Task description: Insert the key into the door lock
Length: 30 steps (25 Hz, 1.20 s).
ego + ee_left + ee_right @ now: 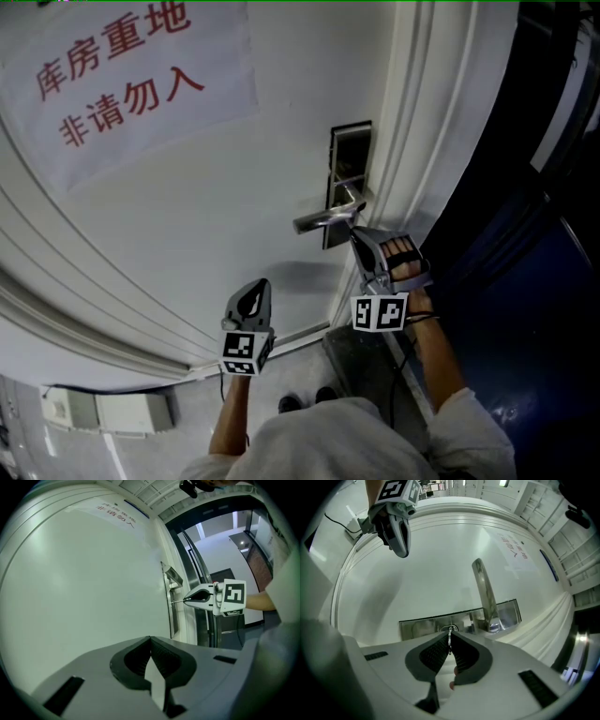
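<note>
While our right gripper (450, 633) is pinching 1 key (449, 643), its tip at the lock plate (417, 626), we are holding our left gripper (151, 641) pressed together, empty.

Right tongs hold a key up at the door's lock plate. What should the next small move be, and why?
Probably ease the right tongs straight forward and level. They are shut on the key, and its tip sits at the keyhole in the lock plate. How deep it has gone in is unclear.

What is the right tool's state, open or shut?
Shut: the right tool pinches the key between closed jaws, tip at the lock plate.
</note>
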Motion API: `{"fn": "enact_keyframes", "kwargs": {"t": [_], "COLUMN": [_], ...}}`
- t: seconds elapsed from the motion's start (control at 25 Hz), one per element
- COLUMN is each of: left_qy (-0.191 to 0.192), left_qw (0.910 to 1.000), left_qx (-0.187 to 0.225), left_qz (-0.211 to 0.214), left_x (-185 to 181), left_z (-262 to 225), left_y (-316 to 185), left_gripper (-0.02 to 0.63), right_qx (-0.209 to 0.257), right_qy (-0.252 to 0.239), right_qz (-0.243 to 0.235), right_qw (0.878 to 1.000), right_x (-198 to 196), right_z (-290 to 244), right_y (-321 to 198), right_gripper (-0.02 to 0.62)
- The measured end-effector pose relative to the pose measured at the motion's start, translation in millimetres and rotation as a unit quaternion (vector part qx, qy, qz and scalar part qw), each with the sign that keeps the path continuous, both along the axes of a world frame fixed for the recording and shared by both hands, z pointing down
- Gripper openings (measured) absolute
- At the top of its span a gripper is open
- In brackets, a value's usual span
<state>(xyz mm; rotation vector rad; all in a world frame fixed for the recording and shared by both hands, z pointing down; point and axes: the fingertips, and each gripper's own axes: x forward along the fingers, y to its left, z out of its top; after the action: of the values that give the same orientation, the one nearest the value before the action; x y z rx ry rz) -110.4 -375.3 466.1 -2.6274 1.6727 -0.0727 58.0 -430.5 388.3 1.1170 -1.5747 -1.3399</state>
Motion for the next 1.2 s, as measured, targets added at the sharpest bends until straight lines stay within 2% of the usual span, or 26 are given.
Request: {"fn": "enact_keyframes", "kwargs": {"t": [0.8,1.2], "left_qy": [0.003,0.006], "left_qw": [1.0000,0.9998], "left_qx": [-0.007,-0.011], "left_qz": [0.006,0.014], "left_x": [0.9,6.0], "left_z": [6.5,10.0], "left_y": [1.3,1.8], "left_gripper": [0.018,0.017], "right_qx": [-0.015,-0.012], "right_qy": [0.003,0.025], "right_qz": [0.026,0.048], "right_qw": [1.000,0.998], "right_x": [7.5,-0.4], "right_z": [1.9,-0.3], "right_y": [-12.8,-10.0], "right_gripper": [0.029,0.029]}}
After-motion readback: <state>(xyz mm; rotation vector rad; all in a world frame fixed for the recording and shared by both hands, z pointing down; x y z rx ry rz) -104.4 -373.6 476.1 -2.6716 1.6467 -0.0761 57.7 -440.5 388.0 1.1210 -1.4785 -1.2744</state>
